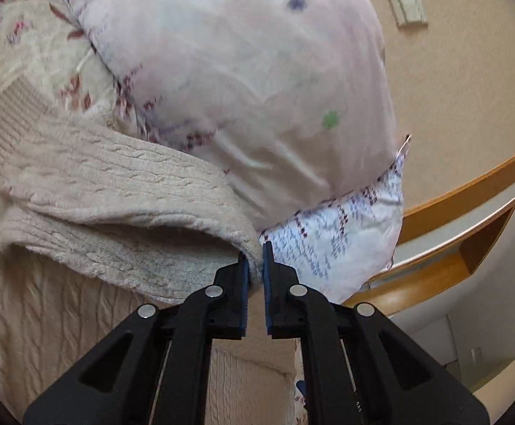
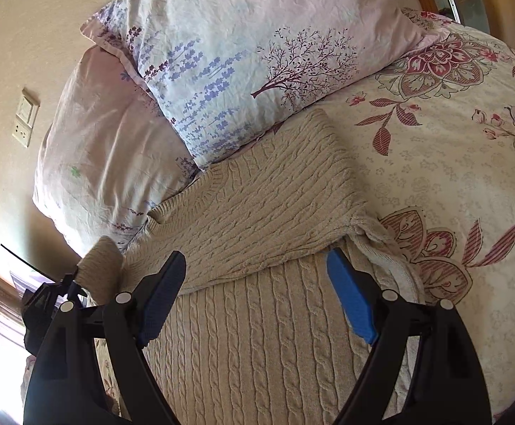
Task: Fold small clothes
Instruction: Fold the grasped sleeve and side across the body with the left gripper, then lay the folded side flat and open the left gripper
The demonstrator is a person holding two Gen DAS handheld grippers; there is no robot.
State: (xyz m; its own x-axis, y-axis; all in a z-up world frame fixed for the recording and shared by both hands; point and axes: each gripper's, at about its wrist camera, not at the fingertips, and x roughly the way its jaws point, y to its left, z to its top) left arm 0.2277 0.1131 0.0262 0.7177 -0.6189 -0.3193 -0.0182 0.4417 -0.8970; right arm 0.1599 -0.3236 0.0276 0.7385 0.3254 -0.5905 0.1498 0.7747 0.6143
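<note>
A beige cable-knit sweater (image 2: 257, 301) lies on the floral bedspread, one sleeve (image 2: 268, 198) folded across its body. My left gripper (image 1: 255, 265) is shut on the edge of the other sleeve (image 1: 122, 205) and holds it lifted above the sweater's body (image 1: 44, 326). That gripper also shows at the left of the right wrist view (image 2: 76, 279), pinching the sleeve. My right gripper (image 2: 257, 294) is open and empty, hovering over the sweater's body just below the folded sleeve.
Two pillows (image 2: 243, 53) (image 1: 243, 81) lean against the wall at the head of the bed. The floral bedspread (image 2: 452, 163) stretches to the right. A wooden bed frame and shelf (image 1: 470, 212) lie to the side. Wall switches (image 2: 27, 117) sit nearby.
</note>
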